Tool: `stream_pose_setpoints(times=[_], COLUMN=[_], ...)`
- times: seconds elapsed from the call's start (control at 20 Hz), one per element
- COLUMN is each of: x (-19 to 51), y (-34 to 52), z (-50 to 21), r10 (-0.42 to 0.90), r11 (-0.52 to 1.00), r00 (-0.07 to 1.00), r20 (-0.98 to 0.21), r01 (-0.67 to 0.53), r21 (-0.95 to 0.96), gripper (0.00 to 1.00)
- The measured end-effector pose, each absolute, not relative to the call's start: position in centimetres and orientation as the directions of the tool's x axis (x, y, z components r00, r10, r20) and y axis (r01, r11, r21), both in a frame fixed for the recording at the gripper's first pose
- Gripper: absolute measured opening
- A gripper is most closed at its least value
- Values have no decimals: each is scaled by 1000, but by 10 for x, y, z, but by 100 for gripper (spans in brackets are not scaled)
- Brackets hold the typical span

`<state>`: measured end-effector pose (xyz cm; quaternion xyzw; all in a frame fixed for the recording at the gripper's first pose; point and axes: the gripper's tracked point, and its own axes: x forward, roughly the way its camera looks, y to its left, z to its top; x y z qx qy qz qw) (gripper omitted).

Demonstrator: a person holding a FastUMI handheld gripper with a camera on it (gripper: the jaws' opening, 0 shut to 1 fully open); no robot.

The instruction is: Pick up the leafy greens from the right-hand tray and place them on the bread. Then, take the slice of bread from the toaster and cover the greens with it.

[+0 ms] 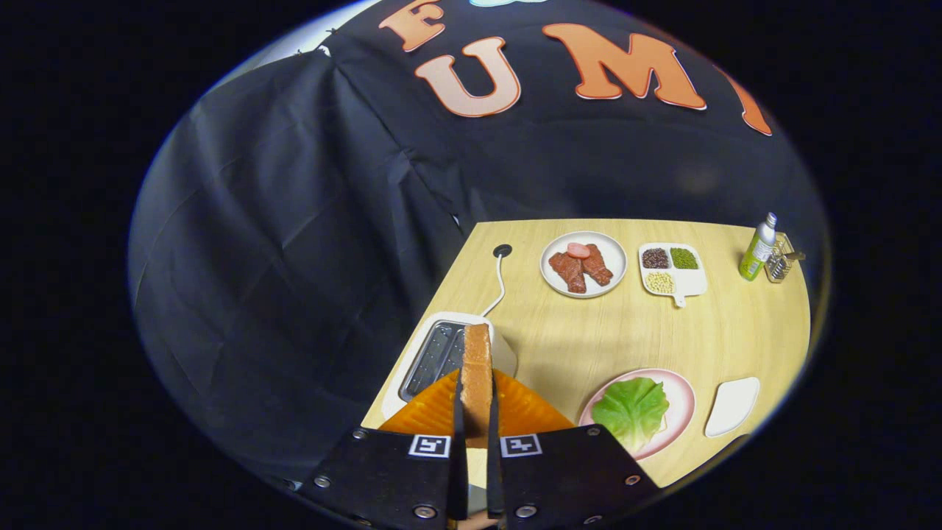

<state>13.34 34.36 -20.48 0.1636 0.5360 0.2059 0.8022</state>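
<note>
The gripper stands clamped on the slice of bread, both fingers pressing its flat faces and the slice held on edge, raised above the toaster. Just to the right and near the fingers, the leafy greens already lie on the pink plate; whatever bread sits beneath them is hidden by the leaf. Risk: the slice is gripped edge-on, so it must be turned flat before release, or it may land tilted and drag the leaf off centre. A loose hold may let it slip during the carry. A small white tray lies just beside the plate. Farther off stand a plate of meat, a divided dish, and a green bottle; none blocks the short path. The toaster cord runs away behind.
</note>
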Motion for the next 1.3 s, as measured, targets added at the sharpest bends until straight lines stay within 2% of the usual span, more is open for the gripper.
stream_pose_setpoints(times=[0.65, 1.0, 1.3], x=[104, 84, 74], y=[262, 248, 229], z=[-259, -293, -327], r10=[581, 642, 665], r11=[804, 754, 726], r00=[296, 259, 267], r20=[-758, -722, -697], r01=[-67, -45, -13], r21=[590, 655, 688], gripper=[10, 10, 10])
